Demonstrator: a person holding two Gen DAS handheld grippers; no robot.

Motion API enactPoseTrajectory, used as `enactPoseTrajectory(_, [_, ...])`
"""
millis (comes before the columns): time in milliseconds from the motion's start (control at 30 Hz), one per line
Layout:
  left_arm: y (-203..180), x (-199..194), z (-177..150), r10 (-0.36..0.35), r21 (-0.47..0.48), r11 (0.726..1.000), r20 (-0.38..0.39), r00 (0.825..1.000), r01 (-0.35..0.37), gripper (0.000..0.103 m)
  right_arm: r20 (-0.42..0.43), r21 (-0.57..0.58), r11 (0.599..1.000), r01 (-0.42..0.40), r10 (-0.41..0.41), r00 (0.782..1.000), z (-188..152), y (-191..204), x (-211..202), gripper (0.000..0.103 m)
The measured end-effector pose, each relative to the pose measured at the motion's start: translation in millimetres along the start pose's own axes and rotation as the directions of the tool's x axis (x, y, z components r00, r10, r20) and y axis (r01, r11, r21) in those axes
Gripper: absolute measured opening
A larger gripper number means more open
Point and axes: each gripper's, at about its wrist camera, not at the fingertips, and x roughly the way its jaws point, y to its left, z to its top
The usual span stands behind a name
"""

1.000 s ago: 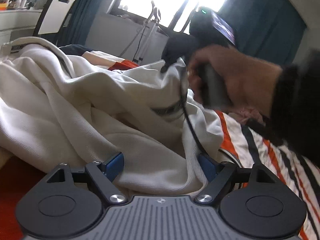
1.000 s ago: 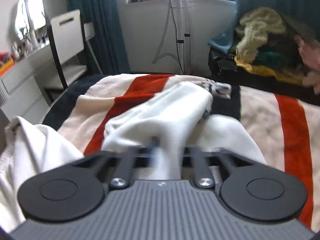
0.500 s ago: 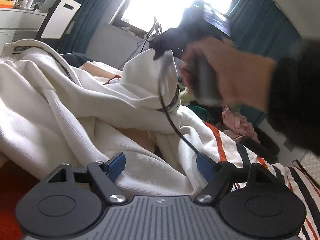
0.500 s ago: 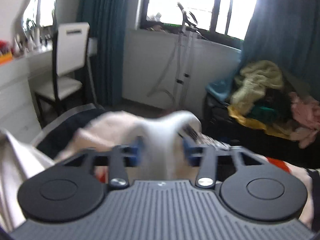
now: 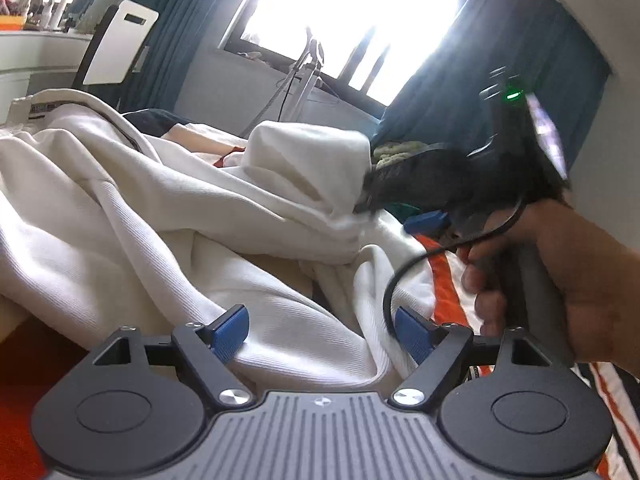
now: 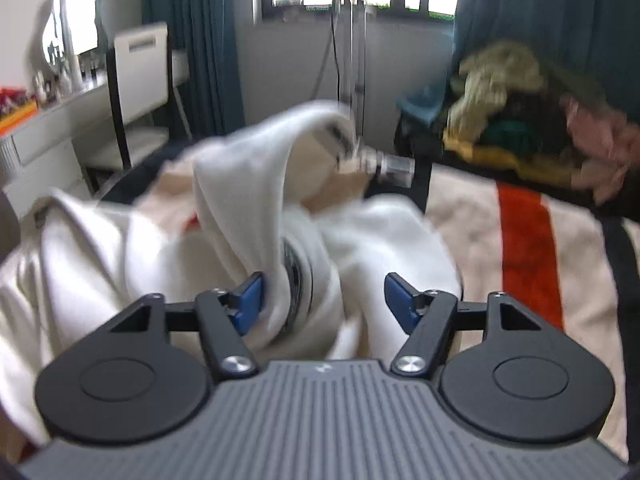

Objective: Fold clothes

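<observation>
A white sweatshirt (image 5: 160,216) lies rumpled on the bed, with one fold (image 5: 304,160) raised at the centre. My left gripper (image 5: 320,332) is open low over its near hem, with cloth lying between the blue pads (image 5: 228,332). In the left wrist view a hand (image 5: 568,280) holds my right gripper (image 5: 394,214) at the edge of the raised fold. In the right wrist view the right gripper (image 6: 325,300) is open. The sweatshirt (image 6: 240,184) drapes up between its fingers and leans on the left pad (image 6: 250,300). This view is blurred.
The bed carries a cream, orange and black striped blanket (image 6: 528,248). A white chair (image 6: 140,76) and a desk (image 6: 48,120) stand at the far left. A pile of clothes (image 6: 504,120) sits behind the bed on the right. A metal stand (image 6: 352,40) is by the window.
My right gripper was shut on a fold of the sweatshirt and lifted it; now its jaws stand apart and it sits lower and to the right. The left gripper stayed open in place.
</observation>
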Motion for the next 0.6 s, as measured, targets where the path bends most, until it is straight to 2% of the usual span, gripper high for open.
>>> enactPoseTrajectory(33, [-2, 0, -1, 0.005, 0.013, 1.0, -0.002, 1.0, -0.005, 0.082, -0.038, -0.003, 1.0, 0.002, -0.002, 0.999, -4, 1, 7, 0.053])
enactPoseTrajectory(100, [-3, 0, -2, 0.004, 0.016, 1.0, -0.004, 1.0, -0.004, 0.085, -0.014, 0.039, 0.999, 0.011, -0.01, 1.0, -8, 1, 4, 0.052])
enactPoseTrajectory(200, [0, 0, -1, -0.009, -0.004, 1.0, 0.005, 1.0, 0.009, 0.091, 0.148, 0.068, 0.997, -0.025, 0.015, 0.989, -12, -2, -23, 0.052])
enactPoseTrajectory(333, [-2, -1, -1, -0.034, 0.005, 0.999, 0.018, 0.999, 0.034, 0.093, 0.295, 0.117, 0.993, 0.033, -0.067, 0.953, -18, -18, -54, 0.053])
enactPoseTrajectory(600, [-9, -7, 3, -0.049, 0.049, 0.998, -0.003, 0.999, 0.049, 0.094, 0.191, 0.202, 0.978, 0.055, -0.094, 0.977, -39, -65, -38, 0.055])
